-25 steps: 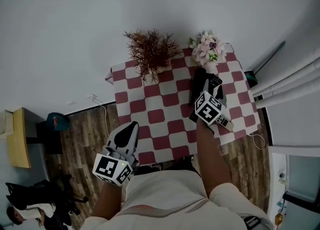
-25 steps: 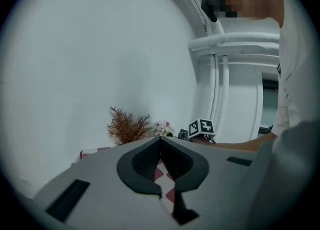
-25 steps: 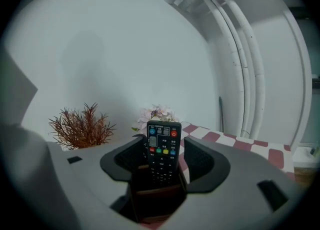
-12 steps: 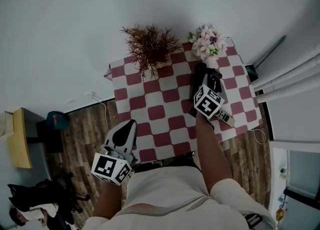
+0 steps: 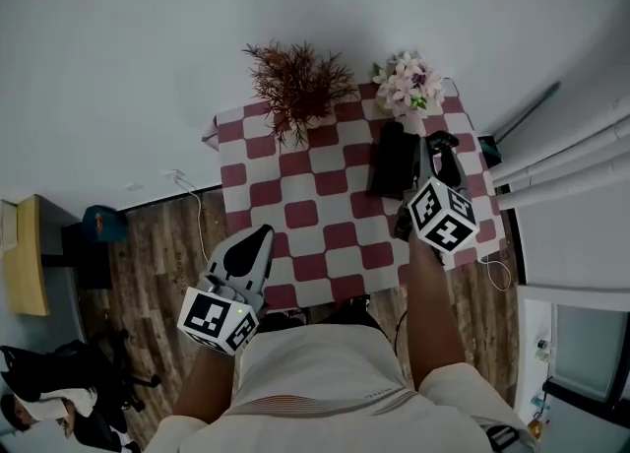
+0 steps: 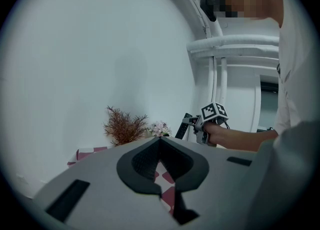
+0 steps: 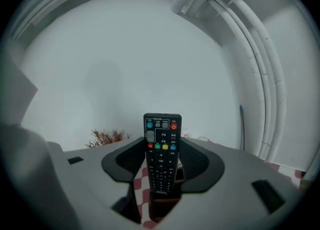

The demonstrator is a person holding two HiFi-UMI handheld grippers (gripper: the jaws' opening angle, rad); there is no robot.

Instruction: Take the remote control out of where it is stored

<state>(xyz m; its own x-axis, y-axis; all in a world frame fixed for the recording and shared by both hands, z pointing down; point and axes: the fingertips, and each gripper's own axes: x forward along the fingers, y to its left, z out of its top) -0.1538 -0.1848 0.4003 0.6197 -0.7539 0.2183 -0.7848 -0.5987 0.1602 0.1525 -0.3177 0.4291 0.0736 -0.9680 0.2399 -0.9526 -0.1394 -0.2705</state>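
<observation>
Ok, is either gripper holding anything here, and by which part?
The right gripper clamps the remote control by its lower end, with the button face toward its camera. The left gripper is shut on nothing.

Lighting is soft, even and cool in tone, and no lamp or window is in view. The white wall (image 5: 148,67) is uniformly lit and carries only faint, soft-edged shadows. The wood floor (image 5: 167,244) reads darker. There is no glare. Both gripper views are circular fisheye pictures with black corners, and the pipes (image 7: 260,74) bow strongly near the rim. The remote control (image 7: 161,174) is sharp, with distinct button colours. The near body of the right gripper (image 7: 162,146) is dim and slightly soft.
</observation>
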